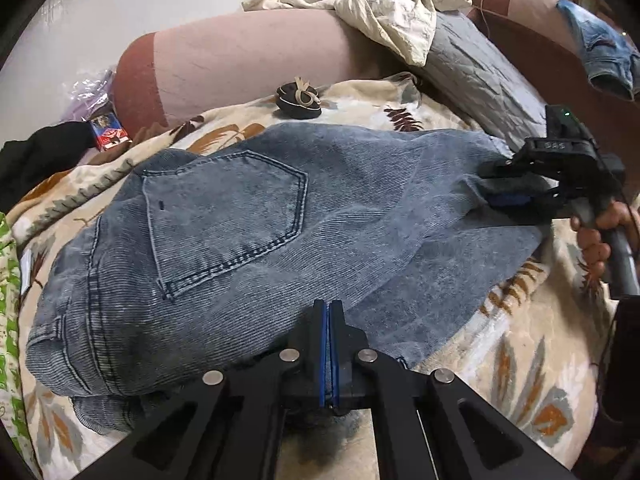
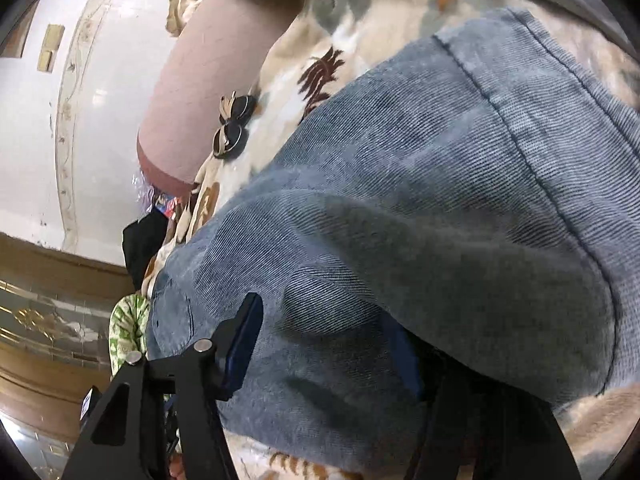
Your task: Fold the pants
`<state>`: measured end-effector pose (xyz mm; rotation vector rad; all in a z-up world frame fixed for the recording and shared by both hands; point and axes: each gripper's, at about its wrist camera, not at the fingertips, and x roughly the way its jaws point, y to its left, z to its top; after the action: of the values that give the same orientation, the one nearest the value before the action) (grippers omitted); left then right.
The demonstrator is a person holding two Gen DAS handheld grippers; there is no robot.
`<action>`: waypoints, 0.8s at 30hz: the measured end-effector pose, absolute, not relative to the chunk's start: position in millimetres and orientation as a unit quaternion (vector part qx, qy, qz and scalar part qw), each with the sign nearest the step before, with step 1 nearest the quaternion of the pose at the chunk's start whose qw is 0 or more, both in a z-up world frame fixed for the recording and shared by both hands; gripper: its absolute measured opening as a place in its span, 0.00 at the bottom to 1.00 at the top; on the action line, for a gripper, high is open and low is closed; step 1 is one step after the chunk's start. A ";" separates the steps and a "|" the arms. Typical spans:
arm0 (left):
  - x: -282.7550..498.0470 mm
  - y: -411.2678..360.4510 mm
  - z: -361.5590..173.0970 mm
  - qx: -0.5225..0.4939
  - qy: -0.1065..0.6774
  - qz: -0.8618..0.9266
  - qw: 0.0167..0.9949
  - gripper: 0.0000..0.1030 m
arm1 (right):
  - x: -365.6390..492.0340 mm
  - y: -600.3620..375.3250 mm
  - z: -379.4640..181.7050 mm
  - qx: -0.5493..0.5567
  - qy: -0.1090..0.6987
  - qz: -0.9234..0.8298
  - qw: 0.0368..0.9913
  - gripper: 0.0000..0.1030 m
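Observation:
Blue denim pants (image 1: pixel 248 236) lie folded lengthwise on a floral blanket (image 1: pixel 520 360), back pocket up, waistband at the left. My left gripper (image 1: pixel 329 312) is shut on the near edge of the denim, which shows between its blue pads. My right gripper (image 1: pixel 500 188) holds the leg end of the pants at the right. In the right wrist view the denim (image 2: pixel 420 200) fills the gap between the spread fingers (image 2: pixel 244 344), with a fold draped over the right finger; the right gripper (image 2: pixel 324 340) is wide around the cloth.
A pink and brown bolster (image 1: pixel 240 60) lies behind the pants, with cream cloth (image 1: pixel 384 0), a grey pillow (image 1: pixel 480 68) and another denim item (image 1: pixel 600 48). A small dark bow-tied object (image 1: pixel 300 100) sits on the blanket. Black cloth (image 1: pixel 36 152) and a box (image 1: pixel 108 132) lie at left.

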<state>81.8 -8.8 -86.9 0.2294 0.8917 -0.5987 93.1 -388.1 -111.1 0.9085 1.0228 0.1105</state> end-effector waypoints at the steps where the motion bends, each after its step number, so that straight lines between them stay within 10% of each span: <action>1: 81.2 -7.5 -86.7 0.108 0.425 -0.285 0.853 0.03 | 92.7 -388.2 -110.2 0.417 0.470 0.050 0.776 0.51; 6: 86.7 0.8 -92.0 0.070 0.451 -0.284 0.843 0.03 | 96.6 -388.1 -118.1 0.408 0.466 0.034 0.784 0.11; 24: 97.6 20.1 -116.3 -0.158 0.522 -0.238 0.804 0.03 | 92.9 -383.9 -95.9 0.368 0.434 0.061 0.820 0.07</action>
<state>97.6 20.1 -116.3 -0.3385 1.1180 -0.5095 92.9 -383.9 -95.9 0.7829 0.9250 0.1299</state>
